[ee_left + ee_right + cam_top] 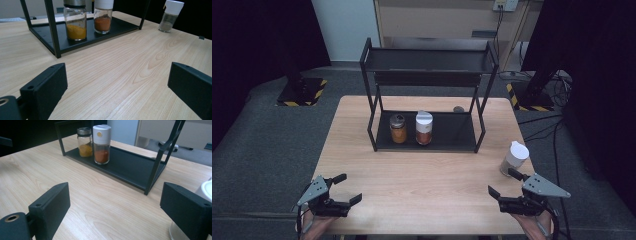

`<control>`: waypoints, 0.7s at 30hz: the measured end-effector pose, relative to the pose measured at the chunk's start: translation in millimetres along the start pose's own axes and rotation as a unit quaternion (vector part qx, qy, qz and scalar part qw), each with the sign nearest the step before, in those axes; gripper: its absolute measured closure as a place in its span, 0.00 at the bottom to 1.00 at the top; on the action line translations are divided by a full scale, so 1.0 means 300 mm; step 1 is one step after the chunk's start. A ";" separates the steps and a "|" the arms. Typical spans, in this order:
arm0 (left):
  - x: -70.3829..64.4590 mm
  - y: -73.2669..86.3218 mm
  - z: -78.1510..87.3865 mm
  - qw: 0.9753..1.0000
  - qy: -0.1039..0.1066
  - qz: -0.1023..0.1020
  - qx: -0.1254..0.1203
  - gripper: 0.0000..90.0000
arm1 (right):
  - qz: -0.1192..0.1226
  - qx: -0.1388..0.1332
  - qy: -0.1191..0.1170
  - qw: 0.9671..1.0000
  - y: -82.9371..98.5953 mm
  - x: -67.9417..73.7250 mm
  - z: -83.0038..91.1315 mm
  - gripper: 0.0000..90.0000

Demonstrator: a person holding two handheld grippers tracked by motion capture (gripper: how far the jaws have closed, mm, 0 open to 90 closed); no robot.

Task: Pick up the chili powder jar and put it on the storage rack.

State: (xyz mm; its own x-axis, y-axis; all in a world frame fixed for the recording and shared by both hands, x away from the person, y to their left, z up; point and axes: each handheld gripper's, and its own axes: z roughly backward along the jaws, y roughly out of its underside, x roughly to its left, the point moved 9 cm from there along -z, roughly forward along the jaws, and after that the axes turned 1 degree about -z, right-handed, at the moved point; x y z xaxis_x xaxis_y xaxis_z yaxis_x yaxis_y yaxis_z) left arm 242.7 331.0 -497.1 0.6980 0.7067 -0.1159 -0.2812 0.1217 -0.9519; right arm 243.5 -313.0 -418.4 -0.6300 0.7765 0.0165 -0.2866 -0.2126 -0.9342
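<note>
Landmark: black rack (427, 131) at the table's (412, 175) far middle.

Left gripper (347, 189) sits at the near-left table edge, well short of the rack's left front leg; jaws spread wide, nothing between them. Right gripper (507, 182) is near the right table edge, short of the rack's right front leg; jaws also wide apart and empty.

View differences: the high view gives both grippers, the rack's empty top shelf and a small dark item (458, 108) behind the rack's right rear; can't tell what it is. The left gripper view (117, 92) shows the powders clearly: yellow in the steel-lid jar (75, 21), red-orange in the white-cap jar (103, 16), and the loose shaker (171, 16) far off right of the rack. The right gripper view (115, 212) has the loose shaker (203, 192) half hidden behind its right-hand jaw.

Loose shaker (513, 158) stands upright on the table, right of the rack's front corner, just beyond the right gripper's far jaw tip; touching or not, can't tell.

Count: two grippers, one rack with two shelves, three jars total, two of them on the lower shelf side by side, one off the rack.
</note>
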 end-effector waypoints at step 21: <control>0.000 0.000 0.001 1.000 0.000 0.000 0.000 0.02 | -0.022 0.009 0.001 1.000 0.112 -0.005 0.016 0.10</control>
State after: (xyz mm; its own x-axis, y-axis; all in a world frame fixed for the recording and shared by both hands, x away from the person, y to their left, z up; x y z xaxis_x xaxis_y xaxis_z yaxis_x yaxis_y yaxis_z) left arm 242.5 331.1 -496.9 0.6975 0.7070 -0.1166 -0.2822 0.1215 -0.9516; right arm 231.3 -324.2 -448.1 -0.6156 0.7860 0.0568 -0.3261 -0.1885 -0.9263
